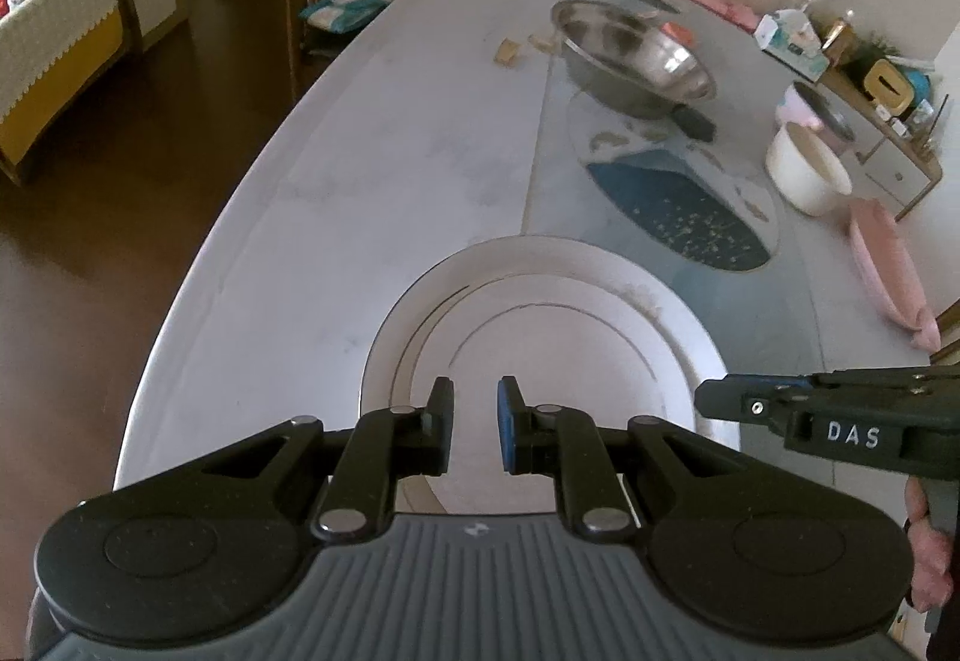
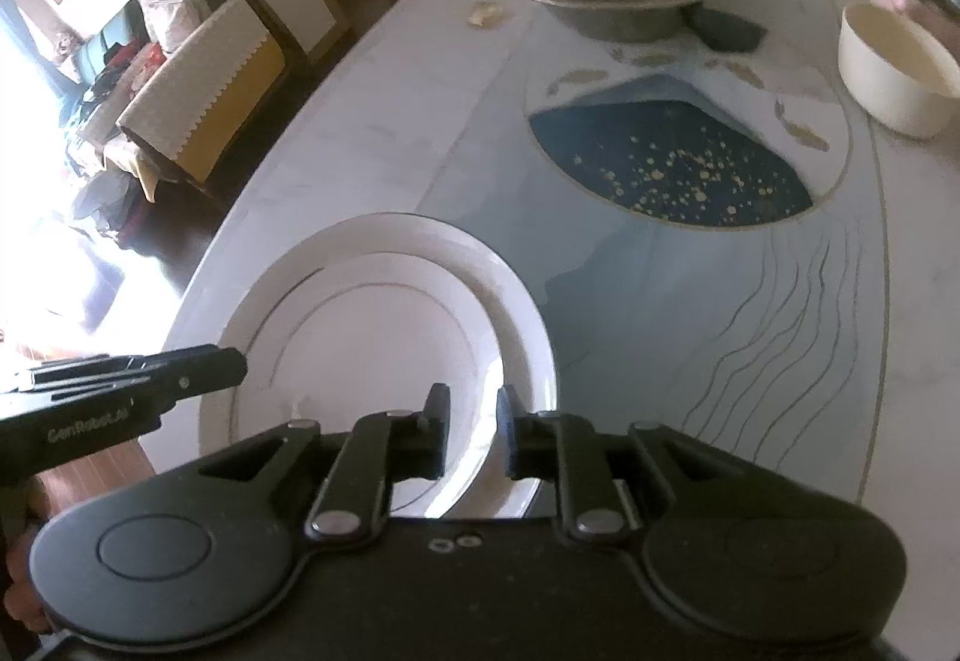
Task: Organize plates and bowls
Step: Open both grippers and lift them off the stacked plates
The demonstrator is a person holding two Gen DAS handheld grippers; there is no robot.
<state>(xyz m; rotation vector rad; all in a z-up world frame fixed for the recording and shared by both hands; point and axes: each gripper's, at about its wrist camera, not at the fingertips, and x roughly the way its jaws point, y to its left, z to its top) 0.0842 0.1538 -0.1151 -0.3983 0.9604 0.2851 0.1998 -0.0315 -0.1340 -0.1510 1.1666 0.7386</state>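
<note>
White porcelain up front: a wide round white plate with a thin dark ring (image 1: 540,325) lies flat near the close edge of the pale oval bench (image 1: 360,169), and both grippers hover over it. By the look of it, most of the sorting is left. The shiny steel bowl (image 1: 636,54) sits alone further along the bench, the cream round bowl (image 1: 807,169) stands well apart at the far side, with a pale pink bowl (image 1: 810,108) just behind it, and nothing is stacked yet.

The left gripper (image 1: 474,424) hangs above the plate's near half, fingers narrow with only a slim gap, nothing between them. The right gripper (image 2: 474,433) is poised over the plate's right rim (image 2: 528,313), fingers also narrow, nothing clamped as far as I can see.
</note>
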